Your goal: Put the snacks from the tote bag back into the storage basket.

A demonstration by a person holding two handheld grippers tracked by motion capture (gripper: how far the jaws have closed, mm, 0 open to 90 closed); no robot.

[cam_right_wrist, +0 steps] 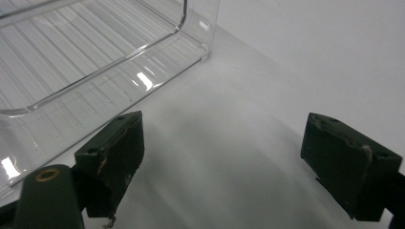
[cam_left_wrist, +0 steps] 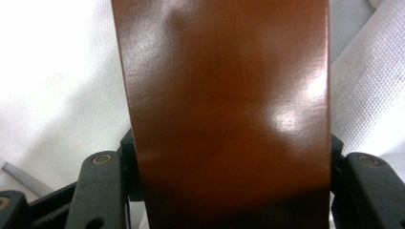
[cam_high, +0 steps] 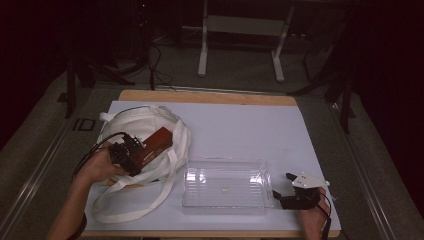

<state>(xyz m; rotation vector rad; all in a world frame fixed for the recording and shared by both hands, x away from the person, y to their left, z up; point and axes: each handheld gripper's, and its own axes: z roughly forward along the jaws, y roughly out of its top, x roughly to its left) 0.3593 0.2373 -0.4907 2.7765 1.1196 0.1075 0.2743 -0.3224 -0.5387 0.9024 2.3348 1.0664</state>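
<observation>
left gripper (cam_high: 134,156) clamped on brown box (cam_high: 156,143) over white bag (cam_high: 145,125) — right gripper (cam_high: 283,192) jaws apart.

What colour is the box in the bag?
Glossy reddish-brown box, clearest in the left gripper view.

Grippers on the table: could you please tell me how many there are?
2. The left gripper grips a brown box over the white bag. The right gripper rests open beside the clear container.

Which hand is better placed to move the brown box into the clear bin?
Left. The left gripper already clamps the brown box over the white bag; the right gripper rests open beside the clear bin.
</observation>
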